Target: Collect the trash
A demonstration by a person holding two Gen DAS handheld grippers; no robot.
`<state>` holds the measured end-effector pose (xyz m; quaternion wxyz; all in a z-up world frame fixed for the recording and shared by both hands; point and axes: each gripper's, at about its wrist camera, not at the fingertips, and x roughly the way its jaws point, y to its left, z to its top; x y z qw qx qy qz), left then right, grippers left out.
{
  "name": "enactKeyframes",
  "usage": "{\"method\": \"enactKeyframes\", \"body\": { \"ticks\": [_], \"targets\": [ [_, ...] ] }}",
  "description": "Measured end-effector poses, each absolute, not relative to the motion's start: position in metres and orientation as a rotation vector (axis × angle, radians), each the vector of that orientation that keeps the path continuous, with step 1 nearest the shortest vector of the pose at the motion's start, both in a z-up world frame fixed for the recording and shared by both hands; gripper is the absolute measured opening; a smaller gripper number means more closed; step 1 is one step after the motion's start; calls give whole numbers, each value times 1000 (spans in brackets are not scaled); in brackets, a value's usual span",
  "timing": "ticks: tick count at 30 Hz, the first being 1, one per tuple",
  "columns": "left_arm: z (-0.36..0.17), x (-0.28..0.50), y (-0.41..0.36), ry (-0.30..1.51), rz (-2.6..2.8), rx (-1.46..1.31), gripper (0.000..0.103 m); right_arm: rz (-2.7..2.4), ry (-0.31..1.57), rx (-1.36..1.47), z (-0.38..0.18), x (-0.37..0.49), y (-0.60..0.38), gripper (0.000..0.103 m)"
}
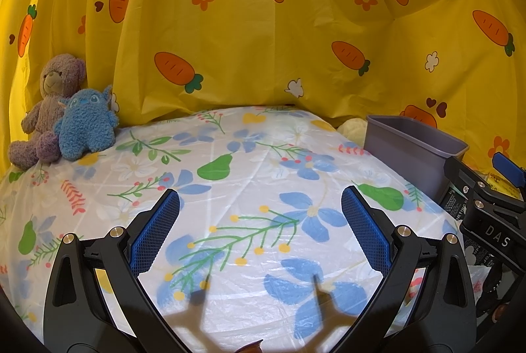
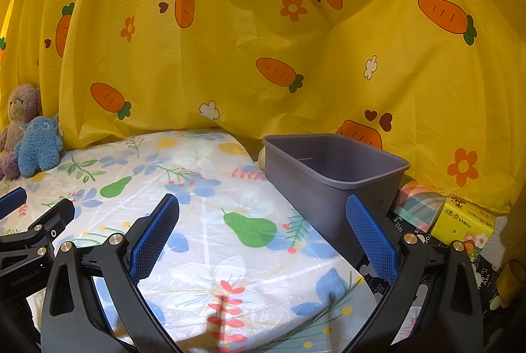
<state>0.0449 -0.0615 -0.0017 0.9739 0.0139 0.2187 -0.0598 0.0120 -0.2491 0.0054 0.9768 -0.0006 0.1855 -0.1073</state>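
Bin (image 2: 332,178), grey plastic and rectangular, stands upright at the right edge of the bench (image 2: 203,241), mouth up, its long axis running from near right to far left in the right wrist view; nothing can be seen inside from this angle. The bench wears a glossy white cover printed with blue flowers and green pears. In the left wrist view the bin (image 1: 411,152) sits far right, partly behind the right hand-held gripper (image 1: 493,188). The left hand-held gripper (image 1: 259,228) hovers over the middle of the cover with its blue-padded fingers (image 1: 157,231) spread wide apart and nothing between them. The right hand-held gripper (image 2: 263,231) is likewise spread wide, holding nothing, its right finger in front of the bin's near wall; whether they touch I cannot tell. At the far left corner a brown teddy (image 1: 49,103) sits against a yellow carrot-print curtain (image 1: 263,24), with a blue plush (image 1: 85,123) leaning against it. Right of the bin lie a yellow tissue pack (image 2: 466,221) and a pastel striped pack (image 2: 417,205) on a dark printed surface.
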Motion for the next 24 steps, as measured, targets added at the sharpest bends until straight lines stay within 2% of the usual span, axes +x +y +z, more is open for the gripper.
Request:
{"method": "enactKeyframes", "body": {
  "ticks": [11, 19, 24],
  "targets": [
    [0, 49, -62, 445, -144, 27, 97, -216, 380, 0, 6, 14, -250, 97],
    [-5, 48, -63, 458, -162, 36, 72, -215, 381, 2, 7, 16, -251, 97],
    [-4, 45, -64, 445, -170, 41, 69, -214, 383, 4, 6, 16, -252, 97]
  ]
}}
